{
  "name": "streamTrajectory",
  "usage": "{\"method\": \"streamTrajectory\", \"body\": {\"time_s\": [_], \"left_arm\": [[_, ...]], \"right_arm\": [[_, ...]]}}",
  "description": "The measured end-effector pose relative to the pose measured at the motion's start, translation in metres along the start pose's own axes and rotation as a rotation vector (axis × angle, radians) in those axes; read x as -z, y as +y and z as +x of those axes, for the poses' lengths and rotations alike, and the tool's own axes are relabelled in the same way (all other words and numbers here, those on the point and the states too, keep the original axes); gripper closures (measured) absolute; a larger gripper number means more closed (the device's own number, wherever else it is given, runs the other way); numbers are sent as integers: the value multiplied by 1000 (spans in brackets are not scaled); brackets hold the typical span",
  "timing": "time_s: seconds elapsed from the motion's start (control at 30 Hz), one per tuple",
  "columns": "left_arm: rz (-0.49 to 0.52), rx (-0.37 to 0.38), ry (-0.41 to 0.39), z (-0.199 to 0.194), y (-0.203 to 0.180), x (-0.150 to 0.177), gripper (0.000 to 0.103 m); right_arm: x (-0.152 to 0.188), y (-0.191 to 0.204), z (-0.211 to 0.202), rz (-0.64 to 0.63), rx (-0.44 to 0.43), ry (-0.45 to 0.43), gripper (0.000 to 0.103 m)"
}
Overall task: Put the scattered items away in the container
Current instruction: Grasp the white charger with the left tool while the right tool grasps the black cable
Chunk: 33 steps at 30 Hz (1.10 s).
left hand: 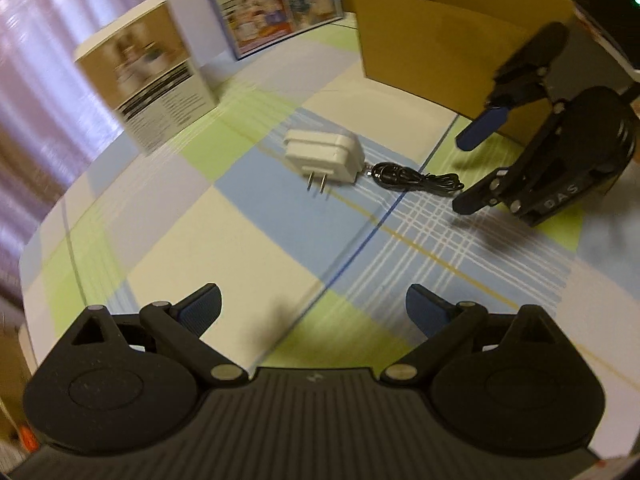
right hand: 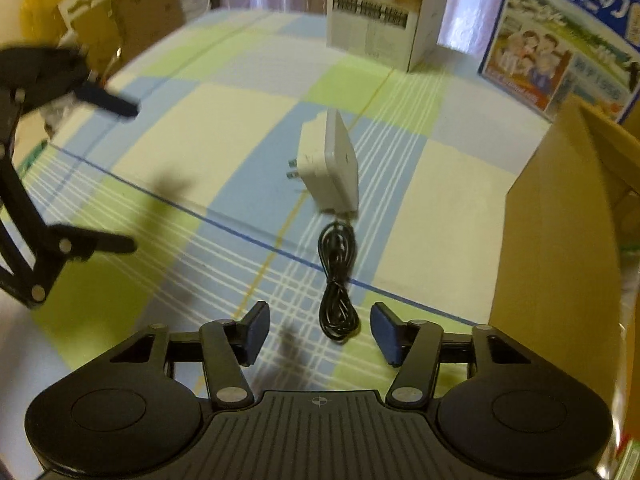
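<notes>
A white power adapter (left hand: 322, 156) with two metal prongs lies on the checked tablecloth, its black coiled cable (left hand: 416, 179) trailing to the right. In the right wrist view the adapter (right hand: 334, 166) stands on edge with the cable (right hand: 338, 280) running toward me. An open brown cardboard box (left hand: 436, 40) stands behind; it also shows at the right edge of the right wrist view (right hand: 560, 232). My left gripper (left hand: 314, 308) is open and empty, well short of the adapter. My right gripper (right hand: 320, 334) is open and empty, with the cable's near end between its fingertips.
A white product box (left hand: 152, 80) stands at the back left and a blue printed carton (left hand: 276, 4) behind it. The table edge (left hand: 48, 216) curves at the left. Cardboard boxes and a yellow bag (right hand: 44, 4) sit beyond the table.
</notes>
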<state>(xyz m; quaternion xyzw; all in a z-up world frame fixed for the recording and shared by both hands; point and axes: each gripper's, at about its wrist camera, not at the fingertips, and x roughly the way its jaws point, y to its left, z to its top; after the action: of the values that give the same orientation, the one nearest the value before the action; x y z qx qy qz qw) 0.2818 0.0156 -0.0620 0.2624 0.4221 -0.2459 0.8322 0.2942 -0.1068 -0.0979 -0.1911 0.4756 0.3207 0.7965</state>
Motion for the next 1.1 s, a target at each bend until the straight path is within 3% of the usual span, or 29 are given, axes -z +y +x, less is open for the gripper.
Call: {"method": "streamTrajectory", "body": {"time_s": [0.3, 0.53, 0.6, 1.1], "left_arm": [[170, 31, -26, 34, 9, -32, 7], [214, 46, -39, 51, 10, -43, 9], [207, 58, -40, 56, 10, -44, 9], [273, 99, -83, 95, 1, -85, 9]], "right_arm": [[-15, -11, 28, -29, -12, 63, 70], [-16, -18, 39, -15, -27, 85, 77], [-16, -17, 39, -5, -26, 73, 88], [-5, -16, 30, 42, 12, 60, 89]]}}
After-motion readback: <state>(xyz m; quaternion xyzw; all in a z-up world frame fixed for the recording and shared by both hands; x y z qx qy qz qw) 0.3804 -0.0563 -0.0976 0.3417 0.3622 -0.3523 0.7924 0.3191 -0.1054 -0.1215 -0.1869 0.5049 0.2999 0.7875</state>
